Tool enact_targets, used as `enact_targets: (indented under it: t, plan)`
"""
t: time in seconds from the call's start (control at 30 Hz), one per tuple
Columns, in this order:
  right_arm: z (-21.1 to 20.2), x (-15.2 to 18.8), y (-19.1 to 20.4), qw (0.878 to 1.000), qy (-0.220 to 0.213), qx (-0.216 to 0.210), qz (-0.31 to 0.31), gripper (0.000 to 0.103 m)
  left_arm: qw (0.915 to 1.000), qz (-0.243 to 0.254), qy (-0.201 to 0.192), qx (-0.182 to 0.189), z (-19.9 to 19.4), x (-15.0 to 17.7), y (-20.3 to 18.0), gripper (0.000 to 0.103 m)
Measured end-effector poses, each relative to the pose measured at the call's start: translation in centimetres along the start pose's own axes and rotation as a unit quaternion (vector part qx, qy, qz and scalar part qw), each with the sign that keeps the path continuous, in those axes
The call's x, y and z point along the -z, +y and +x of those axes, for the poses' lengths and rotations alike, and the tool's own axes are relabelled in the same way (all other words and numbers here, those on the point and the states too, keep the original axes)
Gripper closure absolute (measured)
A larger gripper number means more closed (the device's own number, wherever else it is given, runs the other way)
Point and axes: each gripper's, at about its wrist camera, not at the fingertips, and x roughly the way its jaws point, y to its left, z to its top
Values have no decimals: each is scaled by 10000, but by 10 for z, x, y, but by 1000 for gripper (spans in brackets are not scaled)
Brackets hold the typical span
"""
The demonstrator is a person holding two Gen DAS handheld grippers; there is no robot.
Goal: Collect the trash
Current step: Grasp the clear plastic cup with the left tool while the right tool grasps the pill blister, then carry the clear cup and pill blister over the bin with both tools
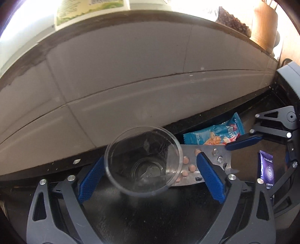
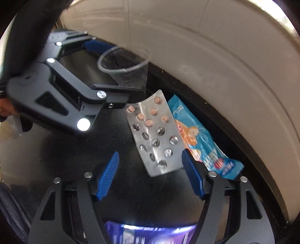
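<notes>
Closest to the left lens: clear plastic cup (image 1: 143,161), sitting between the blue pads of the left tool (image 1: 148,169), mouth turned toward the camera. Cannot tell from either view whether the pads actually press on its wall or only stand beside it. Just past the right pad, a silver pill blister (image 1: 206,165) with a few orange tablets, flat on the black tabletop (image 1: 150,215). Beyond the blister, a blue snack wrapper (image 1: 215,134) lying along the tabletop's far edge. Off to the right of this tool, a purple sachet (image 1: 266,169), beside the right tool (image 1: 243,140).

Behind the tabletop, a grey tiled wall (image 1: 131,75), and above it a bright sill with a green-labelled packet (image 1: 84,11) and a wooden object (image 1: 264,24).

From the right wrist only: right tool (image 2: 150,172) spread wide, holding nothing, its pads on either side of the blister's near end without touching. Most pockets at that near end already pushed out. Wrapper just right of the blister, partly under it. Purple sachet directly below this tool, at the frame's bottom edge. Cup and left tool ahead and to the left.
</notes>
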Motion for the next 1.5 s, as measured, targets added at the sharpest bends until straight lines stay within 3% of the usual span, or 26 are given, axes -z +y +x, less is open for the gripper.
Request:
enact_targets:
  t: [0.13, 0.17, 0.27, 0.4, 0.77, 0.9, 0.97, 1.23, 1.5]
  plan:
    - [8, 2, 0, 9999, 82, -19, -64, 56, 9999, 107, 11, 14, 7, -3, -1, 41]
    - [7, 2, 0, 9999, 88, -26, -61, 72, 9999, 124, 35, -9, 7, -3, -2, 47]
    - [5, 4, 1, 9998, 151, -113, -59, 79, 10000, -13, 42, -3, -2, -2, 2, 50]
    - [-5, 5, 10, 9997, 136, -154, -111, 98, 9995, -256, -31, -171, -31, -1, 11, 51]
    - [-89, 21, 45, 9995, -264, -4, 166, 98, 9956, -708, -108, -603, -135, 18, 6, 52]
    - [-121, 44, 63, 9987, -398, -4, 322, 98, 9939, -854, -30, -702, -175, 31, -13, 52]
    - [-131, 56, 76, 9983, -429, -7, 394, 98, 9933, -891, 65, -732, -194, 57, -26, 52]
    - [-158, 102, 125, 9976, -401, -22, 564, 98, 9929, -911, 235, -721, -243, 118, -81, 52]
    - [-180, 122, 148, 9977, -478, 61, 469, 98, 9921, -953, 107, -805, -267, 130, -97, 52]
